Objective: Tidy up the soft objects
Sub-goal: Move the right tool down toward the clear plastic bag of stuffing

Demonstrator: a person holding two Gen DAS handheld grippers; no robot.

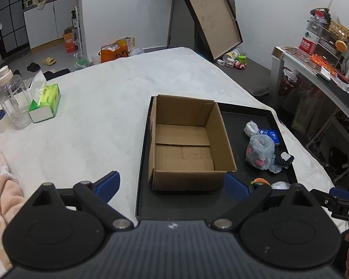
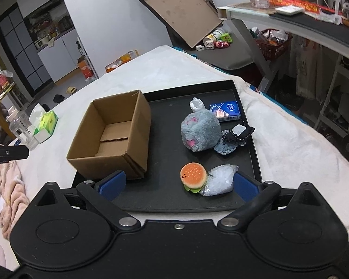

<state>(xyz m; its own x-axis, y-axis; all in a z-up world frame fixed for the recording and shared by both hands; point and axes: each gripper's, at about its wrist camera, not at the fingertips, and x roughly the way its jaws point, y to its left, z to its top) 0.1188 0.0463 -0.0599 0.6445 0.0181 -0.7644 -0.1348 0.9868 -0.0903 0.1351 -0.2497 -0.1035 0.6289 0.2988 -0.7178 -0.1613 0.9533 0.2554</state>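
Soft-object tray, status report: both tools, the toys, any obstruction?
Left tool open, empty. Right tool open, empty, above burger plush. Cardboard box empty; grey plush on the tray. Nothing blocking.

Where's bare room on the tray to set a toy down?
The box is empty. Bare tray runs between the box and the grey plush, and along the near rim. The right side is crowded: plush, blue pack, burger, clear bag.

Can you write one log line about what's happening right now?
left hand-held gripper: open | right hand-held gripper: open | cardboard box: empty | burger toy: on tray
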